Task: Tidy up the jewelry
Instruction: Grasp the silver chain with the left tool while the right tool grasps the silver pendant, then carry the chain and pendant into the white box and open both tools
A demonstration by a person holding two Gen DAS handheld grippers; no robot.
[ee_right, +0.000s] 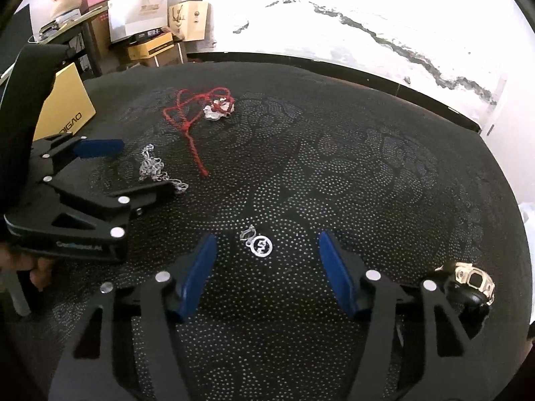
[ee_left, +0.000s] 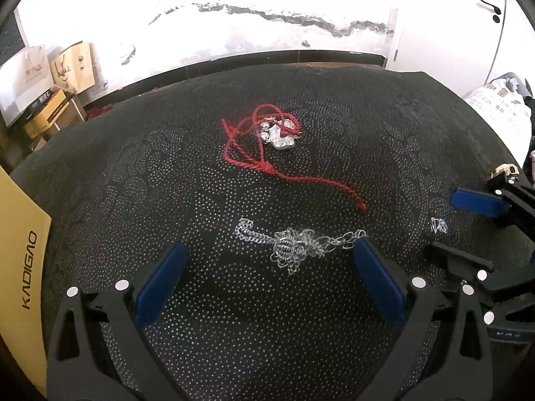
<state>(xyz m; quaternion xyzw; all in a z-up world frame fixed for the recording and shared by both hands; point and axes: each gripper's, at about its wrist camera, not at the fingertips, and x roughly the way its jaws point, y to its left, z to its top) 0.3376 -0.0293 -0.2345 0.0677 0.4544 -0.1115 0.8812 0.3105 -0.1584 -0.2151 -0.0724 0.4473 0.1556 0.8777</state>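
Three pieces of jewelry lie loose on the dark dotted cloth of the table (ee_left: 367,117), so we judge the sorting barely begun: nothing we can see has been gathered or put away. Farthest from us, the red cord (ee_left: 254,147) sprawls in loops with a silver pendant (ee_left: 281,135) tangled at its upper end. Nearer, the silver chain (ee_left: 294,247) lies bunched around a small charm, one end touching the inner tip of one finger of the left tongs (ee_left: 267,267). Off to the right, well apart from both, sits a small round charm with a clasp (ee_right: 259,242). A yellow box (ee_left: 20,260) stands at the left edge; whether it is meant for the jewelry we cannot tell. Left tongs stand wide open, with most of the chain lying between the fingers, nothing gripped. Right tongs (ee_right: 264,260) are partly open over the round charm, which lies between the blue pads (ee_right: 197,274) but touches neither; they hold nothing yet. All three pieces remain to be picked up.
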